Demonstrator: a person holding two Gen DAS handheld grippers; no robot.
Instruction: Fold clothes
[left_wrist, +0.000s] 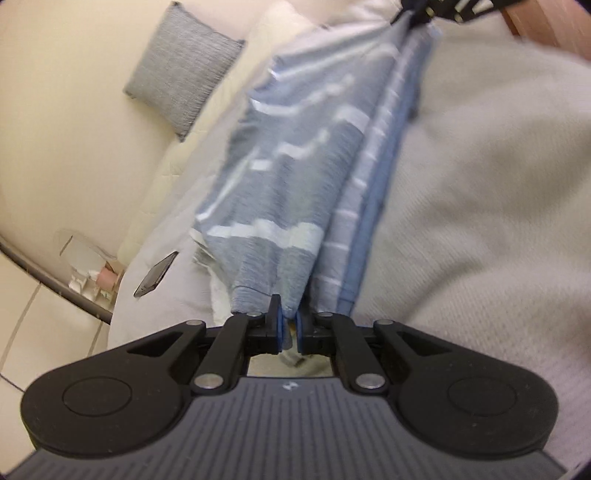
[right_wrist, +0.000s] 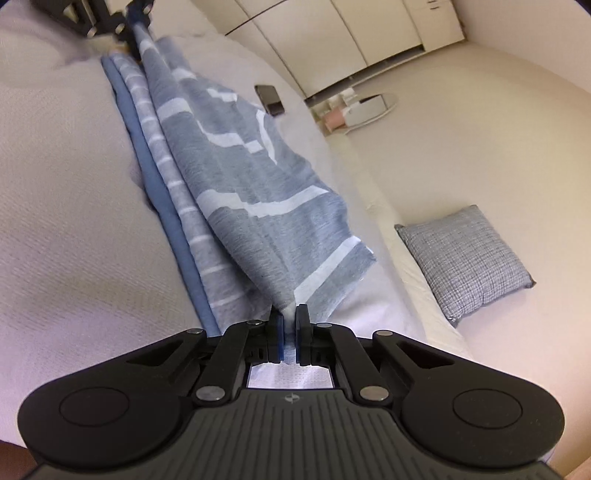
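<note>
A blue-grey garment with white stripes (left_wrist: 295, 177) is stretched in the air between my two grippers, over a bed with a pale cover (left_wrist: 480, 221). My left gripper (left_wrist: 290, 325) is shut on one end of it. My right gripper (right_wrist: 290, 332) is shut on the other end of the garment (right_wrist: 251, 192). Each gripper shows at the far top of the other view: the right gripper (left_wrist: 436, 11) and the left gripper (right_wrist: 110, 18). A loose fold hangs down to one side; a darker blue layer (right_wrist: 155, 177) lies along the bed.
A dark phone (left_wrist: 155, 275) lies on the bed near its edge, also in the right wrist view (right_wrist: 271, 99). A grey checked cushion (right_wrist: 465, 258) rests on a cream surface beside the bed. Small items (left_wrist: 92, 277) sit on the floor by a cupboard.
</note>
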